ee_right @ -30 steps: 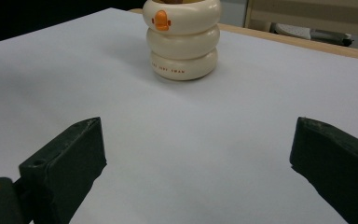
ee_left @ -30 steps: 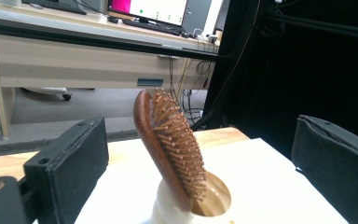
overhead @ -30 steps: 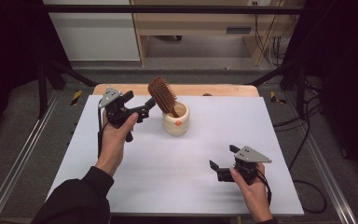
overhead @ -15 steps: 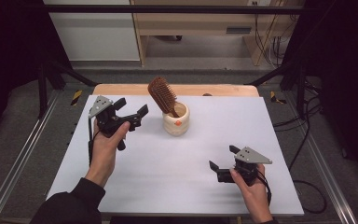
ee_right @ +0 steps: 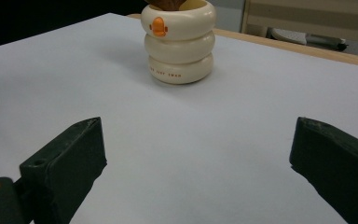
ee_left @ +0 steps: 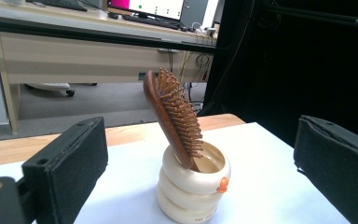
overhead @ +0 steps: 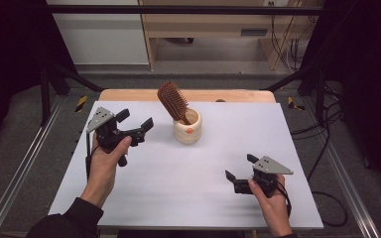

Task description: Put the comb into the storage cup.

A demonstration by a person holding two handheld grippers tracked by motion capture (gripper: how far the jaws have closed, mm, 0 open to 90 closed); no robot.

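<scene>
High view: a white tabletop (overhead: 178,198) lies on a wooden table edge (overhead: 129,94) at 12 o'clock, with grey floor around it, a pale wooden bench (overhead: 213,25) beyond and dark curtains at 3 and 9 o'clock. A cream ringed cup (overhead: 187,127) stands just past centre toward 12, a wooden hairbrush (overhead: 172,101) leaning in it, handle down. The left gripper (overhead: 135,123), at 10 o'clock, has jaws spread wide and empty, aimed at the cup. The right gripper (overhead: 239,173), at 4 o'clock, also gapes empty.
</scene>
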